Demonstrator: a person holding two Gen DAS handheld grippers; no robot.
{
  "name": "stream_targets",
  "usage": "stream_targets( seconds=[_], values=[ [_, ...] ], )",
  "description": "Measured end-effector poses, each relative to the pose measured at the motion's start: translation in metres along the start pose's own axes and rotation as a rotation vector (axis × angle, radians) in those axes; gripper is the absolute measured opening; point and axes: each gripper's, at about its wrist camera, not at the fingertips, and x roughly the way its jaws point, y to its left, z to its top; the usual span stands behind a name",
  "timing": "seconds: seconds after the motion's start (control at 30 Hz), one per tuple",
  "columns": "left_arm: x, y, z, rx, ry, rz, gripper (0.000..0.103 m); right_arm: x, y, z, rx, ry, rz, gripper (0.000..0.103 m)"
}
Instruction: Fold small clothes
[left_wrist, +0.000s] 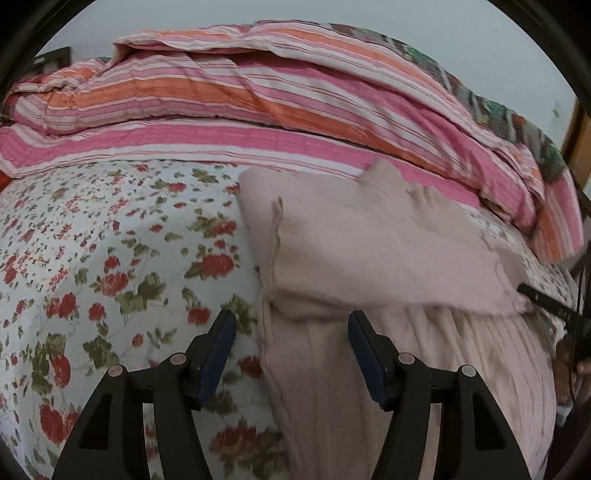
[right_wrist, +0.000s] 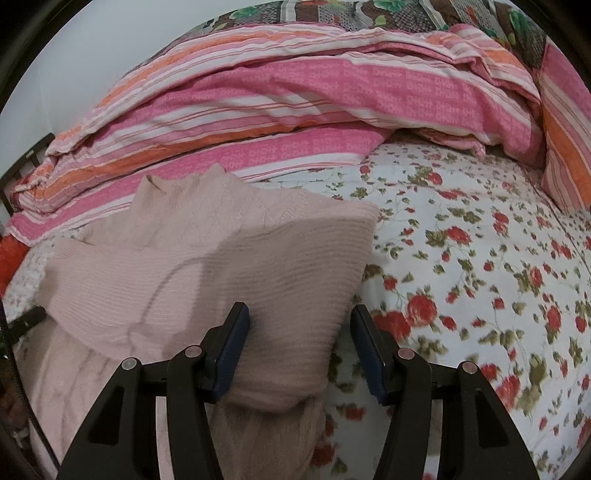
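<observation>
Floral bedsheet (left_wrist: 110, 240) covers the work surface, with a striped pink-and-orange quilt (left_wrist: 221, 99) heaped along the far side. Pale pink knit sweater (left_wrist: 369, 251) lies on the sheet between the two tools, partly folded: an upper panel is doubled over a lower ribbed portion that runs toward the near edge. Left gripper (left_wrist: 291, 347) hovers with jaws wide and nothing between them, straddling the garment's left edge; its left finger is over bare sheet, its right finger over knit. Right gripper (right_wrist: 300, 345) is likewise spread wide and empty, straddling the opposite edge of the sweater (right_wrist: 240, 258), left finger over the folded panel, right finger over the sheet (right_wrist: 480, 258). Contact with the fabric cannot be confirmed in either view. Long axis of the sweater appears to run away from both tools, toward the quilt (right_wrist: 295, 96). Judgement: both grippers are about equally near, one per side edge, so the next fold likely calls for pinching each near edge and carrying it forward along that axis.
</observation>
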Motion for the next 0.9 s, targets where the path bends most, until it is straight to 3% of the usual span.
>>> stream_targets(
  seconds=[0.23,0.4,0.53,0.6,0.77,0.9],
  values=[
    [-0.013,0.001,-0.019,0.025,0.024,-0.096,0.062,-0.044,0.002,-0.045,-0.003,0.000,0.076,0.056],
    [-0.030,-0.001,-0.037,-0.004,0.019,-0.221,0.062,-0.082,0.011,-0.089,-0.009,-0.027,0.097,0.057],
    [-0.045,-0.019,-0.065,0.106,-0.014,-0.193,0.062,-0.116,0.021,-0.128,-0.017,-0.052,0.120,0.057],
    [-0.056,-0.022,-0.081,0.123,-0.031,-0.193,0.062,-0.126,0.022,-0.145,-0.006,-0.013,0.160,0.054],
    [-0.088,-0.009,-0.113,0.045,-0.021,-0.260,0.062,-0.144,0.025,-0.181,-0.002,0.012,0.189,0.050],
    [-0.110,-0.001,-0.144,0.024,-0.025,-0.253,0.062,-0.149,0.025,-0.208,0.023,0.061,0.231,0.044]
  ],
)
